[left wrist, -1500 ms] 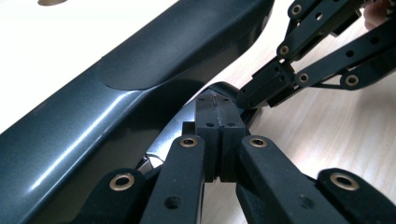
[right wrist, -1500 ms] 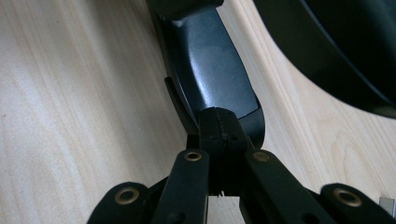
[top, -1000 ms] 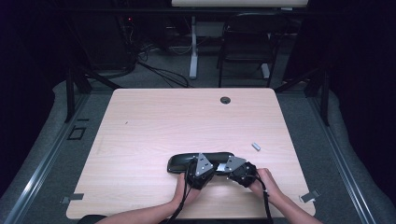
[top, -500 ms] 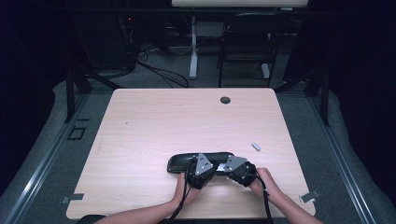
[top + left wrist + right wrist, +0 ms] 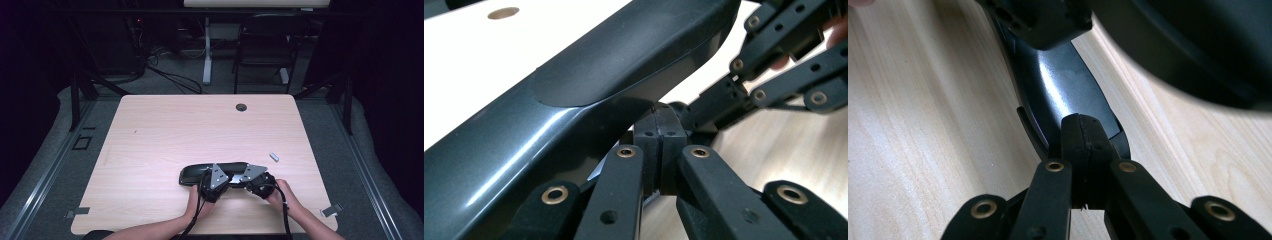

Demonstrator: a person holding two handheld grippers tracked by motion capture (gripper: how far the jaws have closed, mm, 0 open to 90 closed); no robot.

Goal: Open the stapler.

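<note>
A long, glossy black case point(image 5: 196, 173) lies on the wooden table point(image 5: 165, 135) near its front edge. My left gripper point(image 5: 218, 175) meets it from the near side, and my right gripper point(image 5: 239, 178) comes at its right end. In the left gripper view the pads point(image 5: 659, 145) are pressed together just under the case's point(image 5: 574, 100) edge, with the right gripper's black links point(image 5: 784, 55) beyond. The right gripper view shows its pads point(image 5: 1083, 142) closed together against the case's point(image 5: 1060, 87) shiny end. I cannot tell whether either pair pinches a lip of the case.
A small grey-white piece point(image 5: 274, 156) lies on the table to the right of the case. A round cable hole point(image 5: 241, 107) sits near the far edge. A chair point(image 5: 265, 45) and cables stand on the floor behind the table.
</note>
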